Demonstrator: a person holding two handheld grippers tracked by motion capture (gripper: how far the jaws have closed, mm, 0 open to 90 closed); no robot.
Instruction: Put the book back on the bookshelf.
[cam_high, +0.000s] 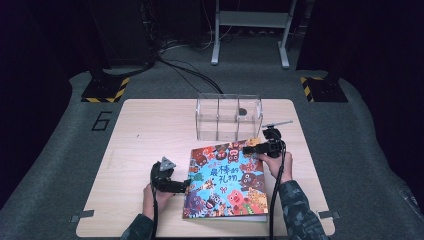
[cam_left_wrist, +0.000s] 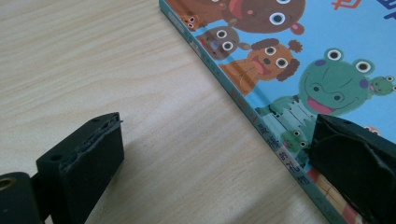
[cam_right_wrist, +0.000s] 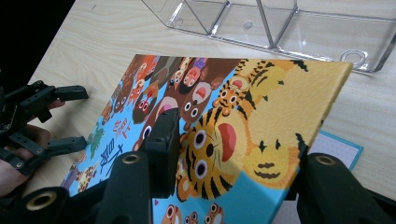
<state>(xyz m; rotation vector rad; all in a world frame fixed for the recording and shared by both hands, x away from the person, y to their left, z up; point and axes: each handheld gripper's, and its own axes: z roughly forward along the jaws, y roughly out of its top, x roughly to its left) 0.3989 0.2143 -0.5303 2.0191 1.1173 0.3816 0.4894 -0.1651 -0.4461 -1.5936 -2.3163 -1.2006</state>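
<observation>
The right tool (cam_right_wrist: 229, 154) is clamped on the picture book's (cam_right_wrist: 261, 116) lifted cover corner; the left tool (cam_left_wrist: 219, 163) is held apart, straddling its spine.

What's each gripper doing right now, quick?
Left gripper: open, jaws astride the book's spine edge.
Right gripper: shut on the book's lifted front cover.

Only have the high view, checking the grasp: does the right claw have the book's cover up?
Observer: Yes. In the right gripper view the right claw has the cover raised clear of a page; whether it is clamped, cannot tell.
Operator: Left claw?
Observer: The left claw is open, straddling the spine: one jaw over the table, one over the book.
</observation>
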